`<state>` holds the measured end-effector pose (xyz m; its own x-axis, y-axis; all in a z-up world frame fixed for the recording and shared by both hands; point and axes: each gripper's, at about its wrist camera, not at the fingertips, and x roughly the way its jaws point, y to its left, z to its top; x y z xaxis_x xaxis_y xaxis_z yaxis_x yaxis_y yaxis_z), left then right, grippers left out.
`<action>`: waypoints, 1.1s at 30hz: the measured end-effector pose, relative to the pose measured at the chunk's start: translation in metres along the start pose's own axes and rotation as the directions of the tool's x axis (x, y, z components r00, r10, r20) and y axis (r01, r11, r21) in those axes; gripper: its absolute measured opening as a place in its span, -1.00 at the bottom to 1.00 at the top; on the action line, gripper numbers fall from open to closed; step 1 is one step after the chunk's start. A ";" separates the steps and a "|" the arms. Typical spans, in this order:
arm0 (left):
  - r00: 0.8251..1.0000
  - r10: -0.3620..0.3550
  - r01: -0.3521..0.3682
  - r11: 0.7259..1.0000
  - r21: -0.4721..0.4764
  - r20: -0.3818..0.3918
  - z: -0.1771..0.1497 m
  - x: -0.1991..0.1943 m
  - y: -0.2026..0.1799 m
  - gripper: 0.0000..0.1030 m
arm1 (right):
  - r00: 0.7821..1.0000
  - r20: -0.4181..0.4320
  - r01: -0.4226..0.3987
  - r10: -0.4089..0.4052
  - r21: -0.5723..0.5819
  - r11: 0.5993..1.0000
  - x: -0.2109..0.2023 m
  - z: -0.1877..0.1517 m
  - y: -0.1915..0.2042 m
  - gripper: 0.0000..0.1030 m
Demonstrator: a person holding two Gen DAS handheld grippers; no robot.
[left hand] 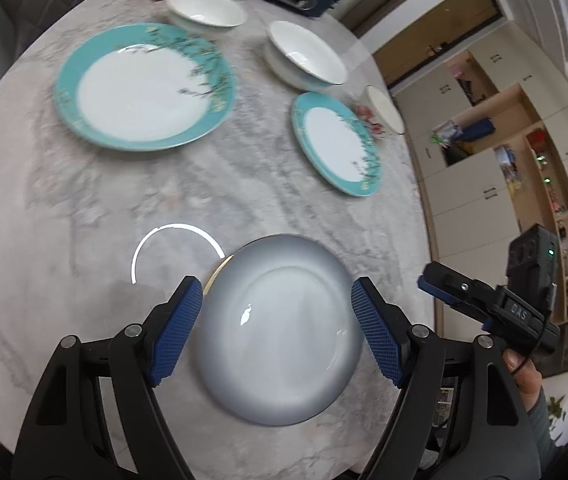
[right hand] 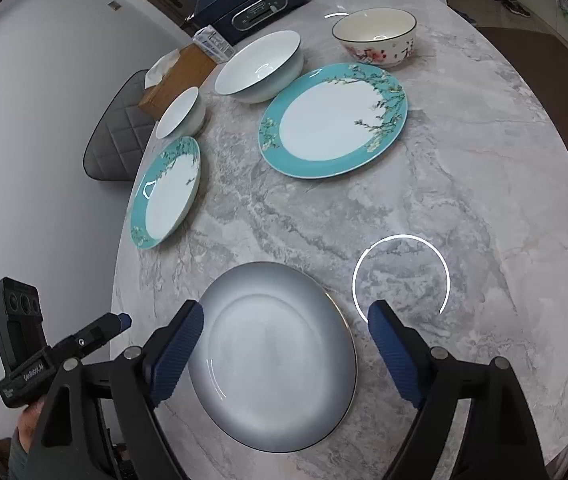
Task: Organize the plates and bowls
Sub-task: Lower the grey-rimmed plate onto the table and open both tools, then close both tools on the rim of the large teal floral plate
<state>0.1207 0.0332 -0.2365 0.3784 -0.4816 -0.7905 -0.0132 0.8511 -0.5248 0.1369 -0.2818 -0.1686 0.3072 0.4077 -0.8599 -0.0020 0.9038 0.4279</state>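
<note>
Left tongs (left hand: 276, 330) are standing apart above the grey plate (left hand: 280, 330), blue pads (left hand: 176, 332) clear of its rim on either side, nothing clamped. Right tongs (right hand: 285, 350) are likewise standing wide over the same grey plate, pads not touching it. The plate is lying flat on the marble table (right hand: 463, 184), at the near edge, with a thin gold rim showing. A ring-shaped light reflection is sitting on the tabletop just beside it. Farther back, two teal-rimmed plates with blossom branches are resting well apart from each other: the teal plate by the table's left edge (right hand: 166, 194) and the teal plate nearer the middle (right hand: 333, 122). Behind them, a wide white bowl (right hand: 262, 66) and a smaller white bowl (right hand: 182, 114) are sitting upright, the smaller one near the left-edge plate. A cream bowl with pink flowers (right hand: 375, 38) is standing at the far side, apart from the rest. A dark blue appliance (right hand: 252, 4) and a brown tissue box (right hand: 178, 78) are occupying the back of the table. A hand (left hand: 523, 376) is gripping the right tool's handle, seen from the left wrist view.
</note>
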 end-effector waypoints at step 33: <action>0.954 0.299 -0.286 0.935 0.211 -0.032 0.184 0.206 -0.056 0.98 | 0.999 0.047 -0.025 0.025 -0.001 1.000 0.064 0.176 -0.125 0.85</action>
<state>0.3697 -0.0757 -0.3121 0.3271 -0.2119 -0.9209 0.0748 0.9773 -0.1983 0.3240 -0.3915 -0.2288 0.3515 0.4234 -0.8350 -0.0102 0.8936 0.4488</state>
